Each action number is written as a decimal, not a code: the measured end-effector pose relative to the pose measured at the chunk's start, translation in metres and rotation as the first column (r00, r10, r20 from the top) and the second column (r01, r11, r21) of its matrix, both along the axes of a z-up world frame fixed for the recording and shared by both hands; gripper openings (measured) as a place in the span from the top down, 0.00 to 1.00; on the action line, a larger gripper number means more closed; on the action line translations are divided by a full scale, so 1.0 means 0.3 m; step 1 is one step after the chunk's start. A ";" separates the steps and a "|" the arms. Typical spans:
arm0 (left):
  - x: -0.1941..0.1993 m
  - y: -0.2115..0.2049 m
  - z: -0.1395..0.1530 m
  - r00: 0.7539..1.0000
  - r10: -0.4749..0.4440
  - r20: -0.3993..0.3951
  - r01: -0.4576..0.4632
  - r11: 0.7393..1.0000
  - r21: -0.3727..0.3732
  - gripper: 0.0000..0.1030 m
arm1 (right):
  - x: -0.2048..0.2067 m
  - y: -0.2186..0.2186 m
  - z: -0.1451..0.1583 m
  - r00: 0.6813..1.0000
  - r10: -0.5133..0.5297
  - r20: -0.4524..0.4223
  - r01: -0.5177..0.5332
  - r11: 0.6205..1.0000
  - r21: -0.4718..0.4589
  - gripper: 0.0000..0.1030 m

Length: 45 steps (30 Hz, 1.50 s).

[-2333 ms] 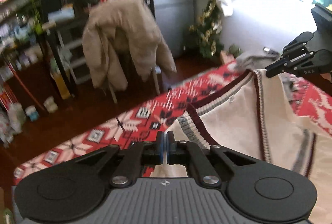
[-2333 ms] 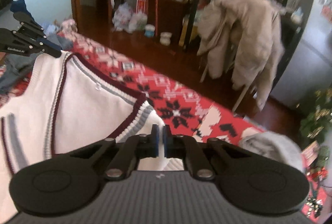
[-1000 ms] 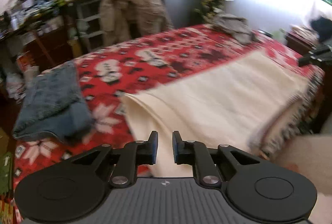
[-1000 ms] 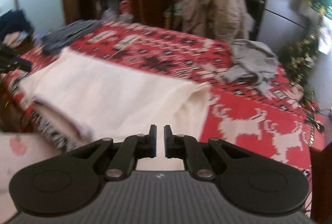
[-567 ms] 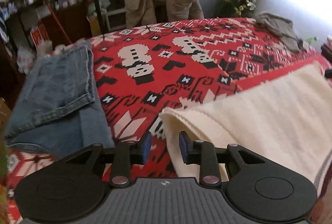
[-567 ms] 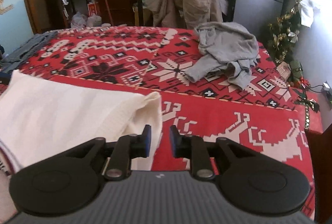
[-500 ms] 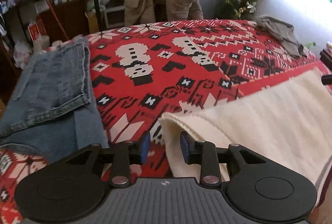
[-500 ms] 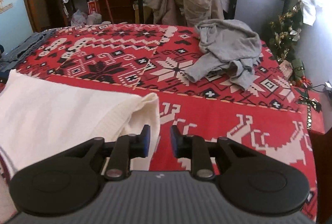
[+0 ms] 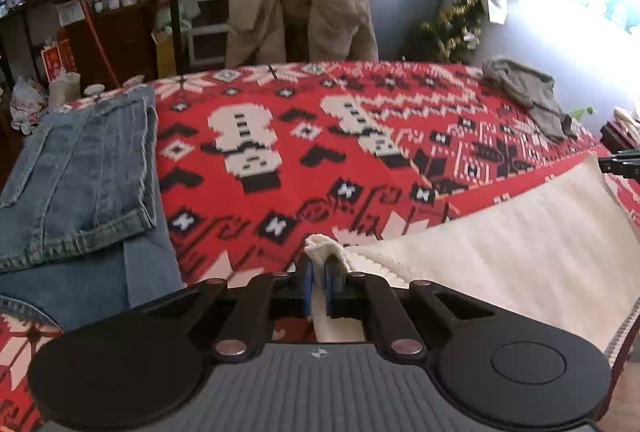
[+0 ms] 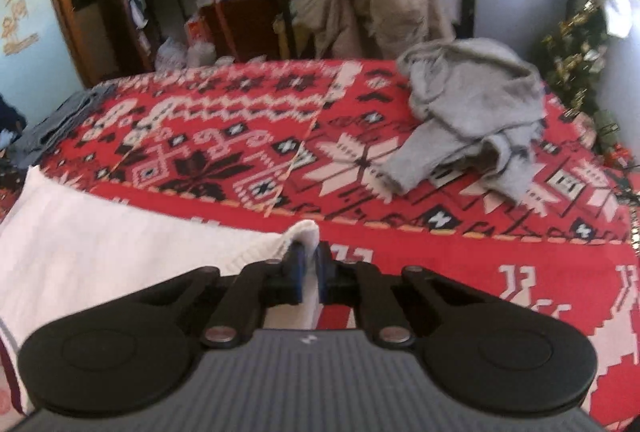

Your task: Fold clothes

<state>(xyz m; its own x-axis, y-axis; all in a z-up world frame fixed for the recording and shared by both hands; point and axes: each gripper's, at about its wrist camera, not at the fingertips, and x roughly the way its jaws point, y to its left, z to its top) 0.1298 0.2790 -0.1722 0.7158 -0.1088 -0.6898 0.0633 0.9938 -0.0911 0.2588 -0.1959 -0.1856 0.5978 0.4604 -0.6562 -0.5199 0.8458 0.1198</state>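
On the red patterned blanket lies the cream knit sweater, spread flat along the near edge, and we have it by its two far corners. Our left gripper is closing on one bunched corner, cloth plainly between its blue pads; our right gripper is closing on the other corner the same way.

To fold well, we judge both pinches should be firm before any lift, then both corners should rise together and travel evenly toward the near hem, so the knit doubles over without skewing or dragging the blanket.

From the left wrist view we see the folded jeans close beside the sweater's corner, and the tip of the other gripper at the far edge. From the right wrist view we see the crumpled grey hoodie large and well apart from the sweater, still unfolded.
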 end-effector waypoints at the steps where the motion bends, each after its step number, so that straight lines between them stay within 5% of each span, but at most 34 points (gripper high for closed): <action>1: 0.003 0.010 -0.004 1.000 0.012 -0.001 -0.012 1.000 -0.010 0.94 | -0.005 -0.005 0.006 1.000 -0.015 0.012 0.015 1.000 0.006 0.94; 4: 0.011 0.010 -0.037 0.999 0.047 -0.020 -0.047 0.999 0.001 0.88 | 0.003 -0.015 -0.005 0.999 -0.048 -0.007 0.048 0.999 0.023 0.94; 7: -0.005 0.014 -0.021 0.995 0.098 -0.012 -0.098 0.995 0.023 0.66 | 0.017 -0.012 -0.042 0.996 -0.076 -0.037 0.076 0.997 -0.003 0.85; 9: -0.036 0.036 0.006 0.993 0.116 0.009 -0.116 0.993 -0.003 0.65 | 0.016 -0.030 -0.038 0.994 -0.100 -0.045 0.100 0.995 0.010 0.76; 14: -0.113 0.059 0.085 0.983 0.170 0.063 -0.171 0.985 0.008 0.67 | -0.031 -0.062 0.025 0.994 -0.109 -0.026 0.110 0.994 0.024 0.73; 20: -0.111 -0.012 0.144 0.987 0.109 0.116 -0.102 0.992 -0.070 0.68 | -0.072 -0.099 0.080 0.986 -0.161 -0.035 0.163 0.985 0.057 0.73; 23: -0.058 -0.099 0.135 0.990 0.052 0.133 -0.040 0.995 -0.093 0.68 | -0.109 -0.007 0.113 0.990 -0.137 0.031 0.134 0.988 0.080 0.75; 28: 0.053 -0.205 0.002 0.999 0.011 0.046 -0.008 0.997 -0.071 0.75 | -0.087 0.180 0.054 0.993 -0.116 0.025 0.114 0.991 0.074 0.78; 30: 0.050 -0.200 -0.039 1.000 0.012 0.026 -0.011 1.000 -0.027 0.82 | -0.064 0.201 0.009 0.993 -0.119 0.009 0.118 0.993 0.019 0.85; 33: 0.004 -0.144 -0.037 0.999 0.016 0.035 -0.014 0.998 -0.059 0.90 | -0.053 0.159 -0.021 0.994 -0.108 0.027 0.108 0.994 -0.015 0.85; 35: -0.029 -0.120 -0.014 0.999 0.043 0.018 -0.042 0.997 -0.057 0.90 | -0.055 0.106 -0.005 0.992 -0.124 0.018 0.124 0.992 -0.004 0.85; 39: -0.135 -0.071 0.034 0.997 0.071 0.006 -0.070 0.992 -0.104 0.72 | -0.120 -0.009 0.065 0.990 -0.143 -0.012 0.144 0.989 0.044 0.79; 45: -0.335 -0.042 0.036 0.991 0.122 -0.062 -0.131 0.976 -0.171 0.72 | -0.332 -0.143 0.087 0.983 -0.160 -0.087 0.160 0.987 -0.004 0.78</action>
